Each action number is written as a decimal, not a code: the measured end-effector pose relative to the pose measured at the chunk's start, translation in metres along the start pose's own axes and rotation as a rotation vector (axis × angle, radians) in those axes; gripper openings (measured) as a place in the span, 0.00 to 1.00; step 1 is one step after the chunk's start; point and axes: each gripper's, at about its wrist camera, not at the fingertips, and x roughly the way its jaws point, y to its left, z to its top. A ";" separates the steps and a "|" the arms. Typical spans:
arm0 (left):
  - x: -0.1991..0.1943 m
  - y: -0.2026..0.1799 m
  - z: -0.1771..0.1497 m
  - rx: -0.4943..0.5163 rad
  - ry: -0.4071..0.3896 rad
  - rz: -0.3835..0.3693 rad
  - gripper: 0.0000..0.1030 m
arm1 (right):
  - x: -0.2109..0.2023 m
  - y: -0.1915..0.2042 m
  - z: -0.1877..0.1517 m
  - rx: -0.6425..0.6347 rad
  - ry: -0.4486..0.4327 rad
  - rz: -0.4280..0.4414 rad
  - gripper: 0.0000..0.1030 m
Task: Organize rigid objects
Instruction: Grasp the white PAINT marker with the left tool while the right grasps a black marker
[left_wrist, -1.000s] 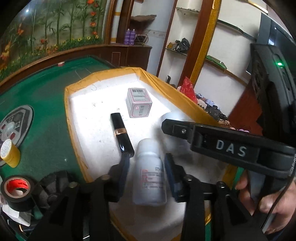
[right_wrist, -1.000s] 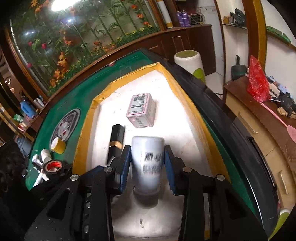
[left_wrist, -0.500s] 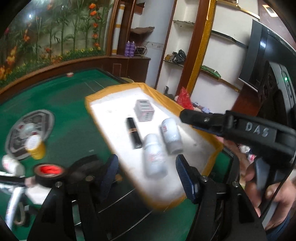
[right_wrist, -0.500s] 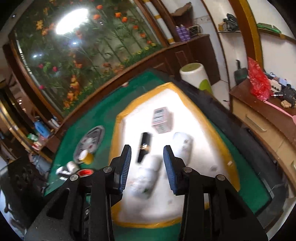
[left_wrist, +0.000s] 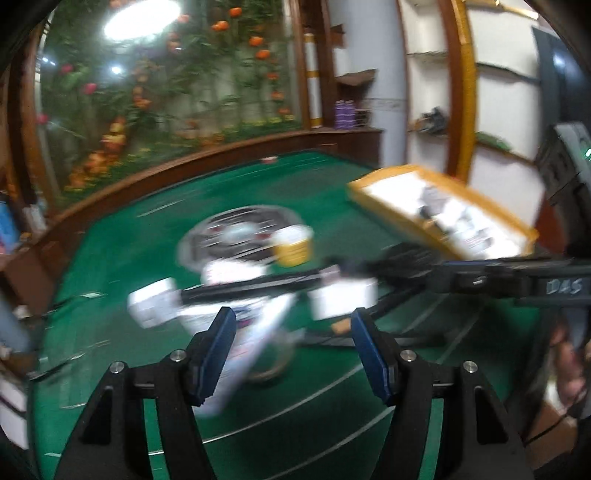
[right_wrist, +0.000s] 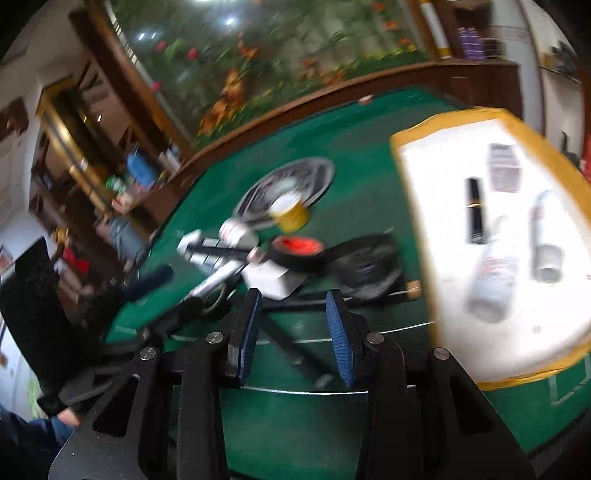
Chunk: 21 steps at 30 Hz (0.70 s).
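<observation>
Both hand-held grippers (left_wrist: 291, 350) (right_wrist: 293, 332) swung left, open and empty; bottles (right_wrist: 491, 280) lie in tray (right_wrist: 417, 192) rightward.

Both wrist views look down over green table (left_wrist: 325, 417), sharing the clutter pile (right_wrist: 258, 254).

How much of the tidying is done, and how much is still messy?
Done: four things lie on the white tray: two white bottles, a black tube and a small box. In hand: nothing; the left gripper and right gripper are open and empty. Left: the pile on the green table, including a yellow roll and black tape.
</observation>
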 end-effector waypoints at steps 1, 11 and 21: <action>0.002 0.005 -0.003 0.003 0.007 0.026 0.63 | 0.007 0.005 -0.001 -0.014 0.015 0.006 0.35; 0.048 0.037 -0.010 -0.143 0.236 -0.012 0.61 | 0.036 0.019 -0.012 -0.110 0.121 -0.031 0.35; 0.034 0.039 -0.018 -0.124 0.271 -0.092 0.15 | 0.034 0.023 -0.023 -0.166 0.148 -0.072 0.35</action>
